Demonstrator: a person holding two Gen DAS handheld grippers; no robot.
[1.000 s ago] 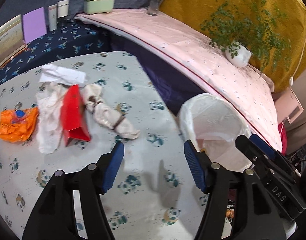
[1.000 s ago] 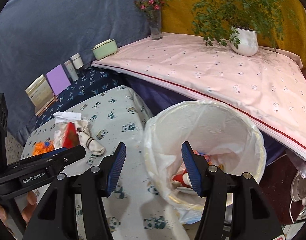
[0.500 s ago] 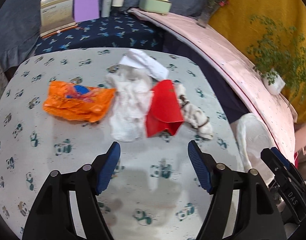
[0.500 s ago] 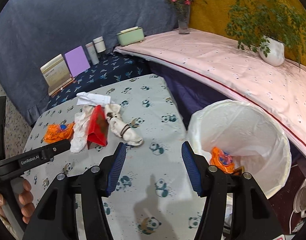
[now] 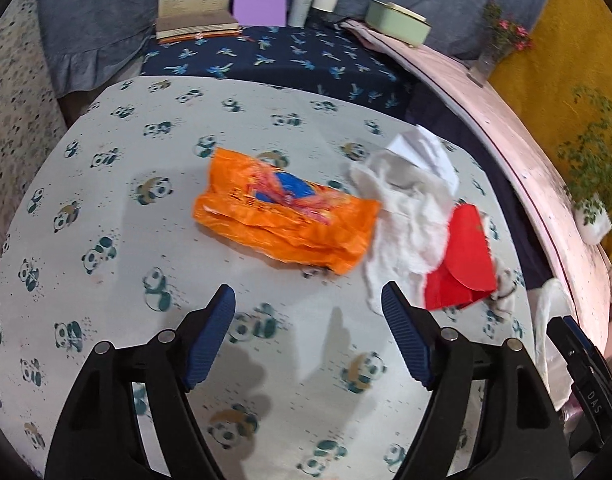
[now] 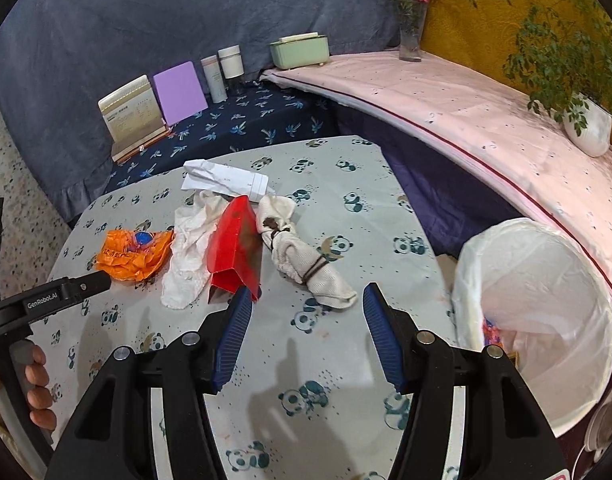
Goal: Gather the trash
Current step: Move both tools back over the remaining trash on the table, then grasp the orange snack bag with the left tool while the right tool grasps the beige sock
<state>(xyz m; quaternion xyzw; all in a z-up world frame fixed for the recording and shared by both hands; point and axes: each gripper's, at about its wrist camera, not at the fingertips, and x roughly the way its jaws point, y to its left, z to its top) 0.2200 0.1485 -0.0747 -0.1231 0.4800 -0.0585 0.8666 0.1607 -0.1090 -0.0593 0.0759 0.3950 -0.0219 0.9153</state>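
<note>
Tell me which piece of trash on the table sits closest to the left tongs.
The orange wrapper, lying straight ahead of the open left tongs. The white tissue and red carton lie off to its right.

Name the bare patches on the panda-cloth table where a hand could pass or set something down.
Bare cloth lies left of the orange wrapper, between the trash pile and both grippers, and between the tied rag and the lined bin. The crowded middle strip runs from wrapper to rag.

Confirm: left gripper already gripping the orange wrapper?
No. The left gripper is open and empty, its fingertips short of the orange wrapper lying on the table.
</note>
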